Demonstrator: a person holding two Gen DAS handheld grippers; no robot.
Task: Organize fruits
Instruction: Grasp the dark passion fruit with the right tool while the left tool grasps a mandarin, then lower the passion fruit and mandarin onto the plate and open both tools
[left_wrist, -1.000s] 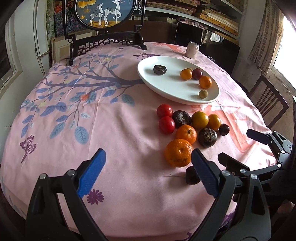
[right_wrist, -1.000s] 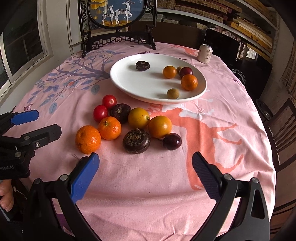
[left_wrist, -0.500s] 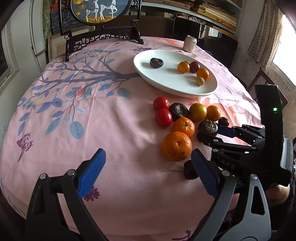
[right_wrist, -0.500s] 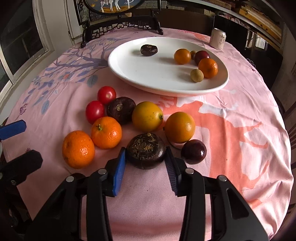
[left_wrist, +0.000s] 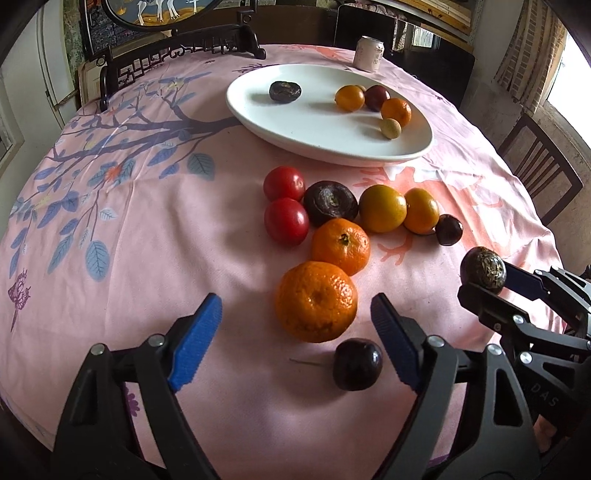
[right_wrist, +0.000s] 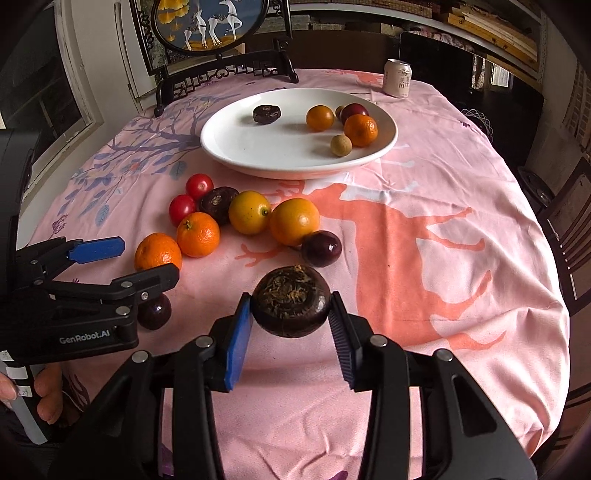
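The dark brown fruit, loose on the counter 1 second ago, is now being pinched by the right gripper for plating, while the left gripper is being held spread.

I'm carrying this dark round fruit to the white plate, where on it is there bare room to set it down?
The plate's near and left half is bare, bordered by the dark fruit at the back and the small tan fruit. The far right is crowded: orange fruit, plum, mandarin.
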